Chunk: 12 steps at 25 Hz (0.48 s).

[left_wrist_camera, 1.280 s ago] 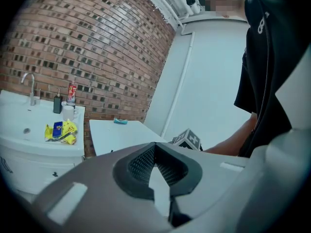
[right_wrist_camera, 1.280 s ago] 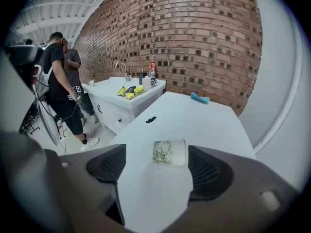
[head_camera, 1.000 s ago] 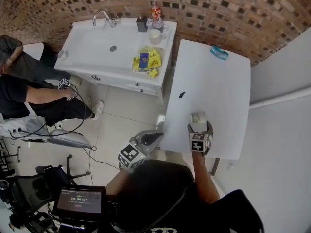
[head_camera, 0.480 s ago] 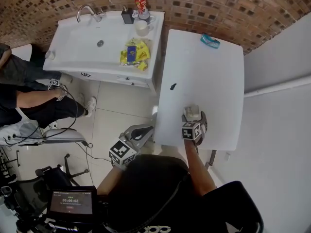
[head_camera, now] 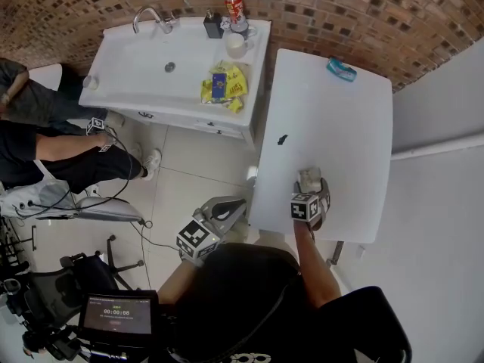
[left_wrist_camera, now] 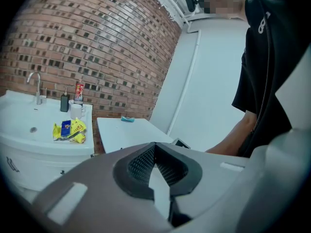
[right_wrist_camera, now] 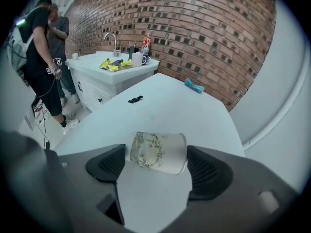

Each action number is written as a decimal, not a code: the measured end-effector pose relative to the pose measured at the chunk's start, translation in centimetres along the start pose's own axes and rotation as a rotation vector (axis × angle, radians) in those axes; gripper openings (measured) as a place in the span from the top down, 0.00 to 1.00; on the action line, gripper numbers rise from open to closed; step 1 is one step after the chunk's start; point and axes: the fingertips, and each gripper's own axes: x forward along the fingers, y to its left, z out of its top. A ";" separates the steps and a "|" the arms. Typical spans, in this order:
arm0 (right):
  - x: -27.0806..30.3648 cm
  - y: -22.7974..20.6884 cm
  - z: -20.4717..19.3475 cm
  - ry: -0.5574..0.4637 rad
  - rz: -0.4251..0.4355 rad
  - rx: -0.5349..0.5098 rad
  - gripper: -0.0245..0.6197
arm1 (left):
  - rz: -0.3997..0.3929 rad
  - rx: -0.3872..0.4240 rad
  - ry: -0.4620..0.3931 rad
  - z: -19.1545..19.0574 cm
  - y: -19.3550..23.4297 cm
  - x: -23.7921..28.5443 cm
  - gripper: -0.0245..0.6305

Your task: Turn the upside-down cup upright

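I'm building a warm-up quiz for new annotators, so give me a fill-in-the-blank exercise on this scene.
1. The leaf-patterned cup rests on the white ___.
2. The gripper with the cup between its jaws is the person's ___ one.
3. The teal object lies far from the cup, near the ___ wall.
Missing words: table; right; brick.
Note: the right gripper's jaws have just been closing, with the cup between them.
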 end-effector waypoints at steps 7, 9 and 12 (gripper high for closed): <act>-0.9 -1.3 0.4 -0.058 0.115 0.241 0.36 | -0.004 0.001 -0.012 0.3 -0.6 1.0 0.94; -0.8 -1.5 0.6 -0.093 0.178 0.374 0.36 | -0.001 0.003 -0.018 0.3 -0.6 1.0 0.94; -1.1 -1.5 0.9 -0.134 0.287 0.603 0.36 | 0.010 0.002 -0.019 0.3 -0.5 1.0 0.94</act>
